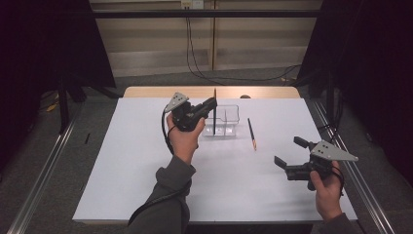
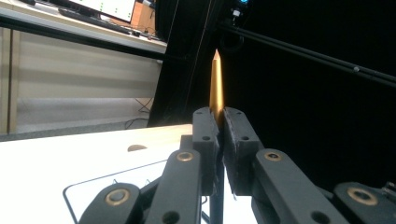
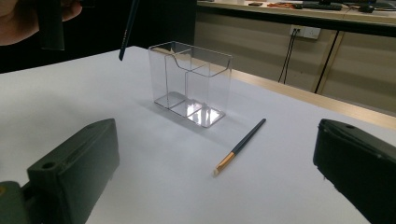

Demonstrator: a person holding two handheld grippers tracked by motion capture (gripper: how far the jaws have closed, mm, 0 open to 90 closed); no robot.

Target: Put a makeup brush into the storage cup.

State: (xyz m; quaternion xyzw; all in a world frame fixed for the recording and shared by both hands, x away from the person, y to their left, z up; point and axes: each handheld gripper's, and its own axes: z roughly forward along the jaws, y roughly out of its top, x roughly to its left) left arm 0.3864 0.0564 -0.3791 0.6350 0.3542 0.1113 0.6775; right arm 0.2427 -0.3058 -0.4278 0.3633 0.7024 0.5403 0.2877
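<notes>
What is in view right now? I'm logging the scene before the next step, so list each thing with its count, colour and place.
held pencil: one, dark shaft with a gold end, upright in the left gripper, above the table beside the clear holder.
loose pencil: one, dark with a gold end, flat on the table right of the holder.
clear holder: one, transparent, divided into compartments, nothing inside, mid-table toward the far edge.
table: one, white top with a wooden far edge.
left gripper: one, black, jaws shut on the held pencil.
right gripper: one, black, jaws open, above the table's near right part, nothing between them.
</notes>
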